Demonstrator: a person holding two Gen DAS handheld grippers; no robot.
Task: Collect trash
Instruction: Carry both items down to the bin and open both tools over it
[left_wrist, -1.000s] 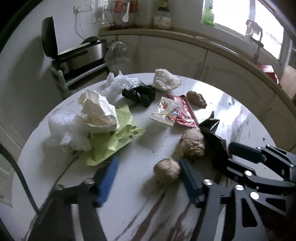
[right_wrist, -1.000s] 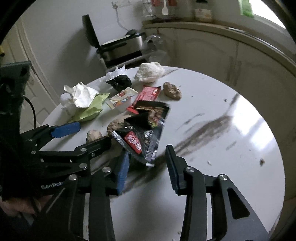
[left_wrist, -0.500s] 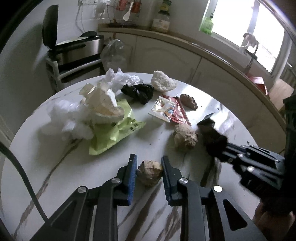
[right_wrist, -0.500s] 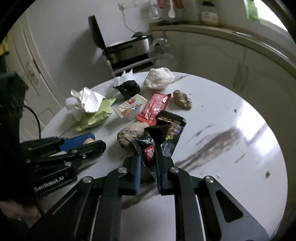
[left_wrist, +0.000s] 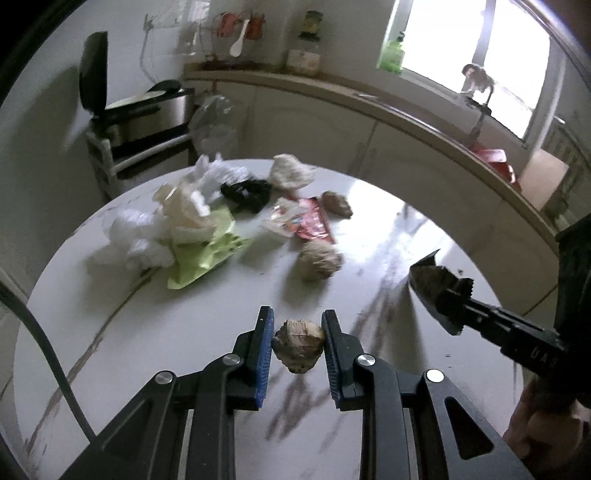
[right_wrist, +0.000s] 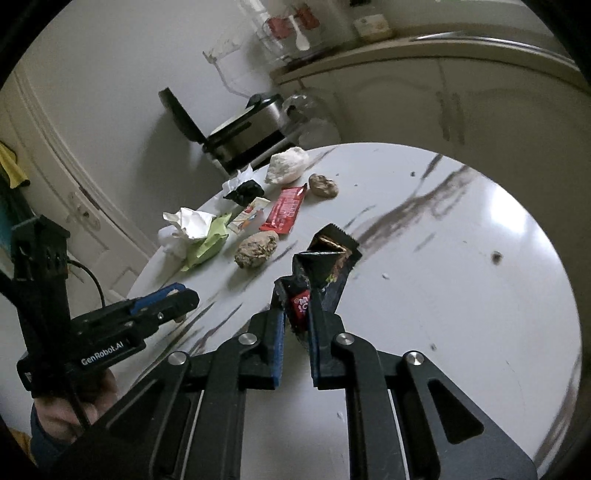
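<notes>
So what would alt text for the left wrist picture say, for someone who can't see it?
Two black fingers pinch a crumpled brown paper ball above a round white table. Beyond it lie tissues, a green wrapper and a red wrapper; at right, the other gripper holds a dark snack wrapper.

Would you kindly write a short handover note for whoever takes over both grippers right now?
Left gripper: shut on a small brown crumpled wad, held above the table.
Right gripper: shut on a dark snack wrapper.
Done: two pieces picked up, neither binned yet.
Left on the table: larger brown wad, red wrapper, green wrapper, white tissues, black bag, two more wads at the back.
</notes>
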